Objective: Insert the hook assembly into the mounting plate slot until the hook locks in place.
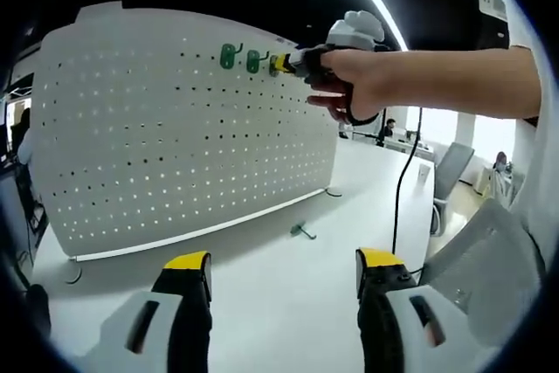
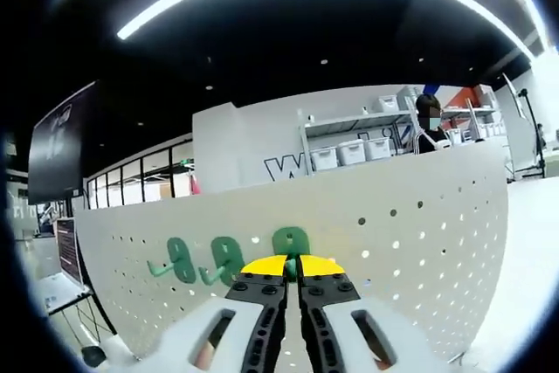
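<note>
Altogether three green hooks on one pegboard, right claw at the third.

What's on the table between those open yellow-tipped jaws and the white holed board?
In the left gripper view, between the left gripper and the pegboard lies bare white table, apart from one small metal hook lying loose.

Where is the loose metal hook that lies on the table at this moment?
In the left gripper view, the loose metal hook lies on the white table, just in front of the pegboard, near its lower right corner and beyond the open left gripper.
</note>
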`<state>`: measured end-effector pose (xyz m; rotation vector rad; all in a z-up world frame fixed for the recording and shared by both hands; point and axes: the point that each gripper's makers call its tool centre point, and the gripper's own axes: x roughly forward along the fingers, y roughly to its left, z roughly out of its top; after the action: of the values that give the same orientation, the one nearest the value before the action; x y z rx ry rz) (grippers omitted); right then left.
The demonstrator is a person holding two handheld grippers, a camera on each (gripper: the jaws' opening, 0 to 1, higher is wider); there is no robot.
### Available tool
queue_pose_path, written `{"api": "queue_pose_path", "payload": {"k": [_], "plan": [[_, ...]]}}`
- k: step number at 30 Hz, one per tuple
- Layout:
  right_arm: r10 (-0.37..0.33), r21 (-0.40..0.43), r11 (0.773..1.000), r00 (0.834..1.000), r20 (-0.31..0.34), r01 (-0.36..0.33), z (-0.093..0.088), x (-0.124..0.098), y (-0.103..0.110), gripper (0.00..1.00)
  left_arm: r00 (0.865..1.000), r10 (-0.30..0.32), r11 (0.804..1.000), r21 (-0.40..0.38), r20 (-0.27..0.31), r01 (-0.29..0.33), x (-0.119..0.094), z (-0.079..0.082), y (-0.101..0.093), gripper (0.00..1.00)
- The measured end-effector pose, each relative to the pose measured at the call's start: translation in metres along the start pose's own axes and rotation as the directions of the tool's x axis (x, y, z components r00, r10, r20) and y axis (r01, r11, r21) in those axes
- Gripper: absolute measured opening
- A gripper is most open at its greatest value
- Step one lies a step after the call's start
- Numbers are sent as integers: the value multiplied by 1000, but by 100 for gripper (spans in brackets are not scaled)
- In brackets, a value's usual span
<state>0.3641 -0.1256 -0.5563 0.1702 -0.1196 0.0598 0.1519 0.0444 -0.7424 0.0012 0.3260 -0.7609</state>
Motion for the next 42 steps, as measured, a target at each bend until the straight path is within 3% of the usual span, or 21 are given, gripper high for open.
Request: {"api": "queue_pose_path", "payload": {"k": [9,17,20,23,27,33,38,42], "plan": [[11,11,1000,1000,-6,-11,1,-1,-1,1,1000,3,1000,-3,8,-3,-1,2,1,69],[66,0,998,998,-22,-66,1,-3,1,3,1000,5,1000,-14,12,-5,-1,3,2,69],[100,-26,995,994,-41,-101,0,-4,3,9,1000,7,1000,-14,12,-7,-2,3,2,69],[125,-124,983,989,-81,-134,-3,-8,2,18,1000,11,1000,-4,1,-11,-1,1,3,68],[164,-178,967,981,-102,-180,-8,-14,8,30,1000,6,1000,-5,-1,-6,0,0,3,68],[228,-193,950,967,-113,-246,-13,-20,18,40,1000,6,1000,-5,-3,-6,0,-1,4,68],[241,-181,948,963,-119,-260,-16,-21,19,52,1000,6,1000,-4,-4,-6,0,-2,5,68],[261,-146,950,958,-116,-277,-17,-21,19,50,1000,6,1000,-5,-4,-6,1,-2,5,69]]}}
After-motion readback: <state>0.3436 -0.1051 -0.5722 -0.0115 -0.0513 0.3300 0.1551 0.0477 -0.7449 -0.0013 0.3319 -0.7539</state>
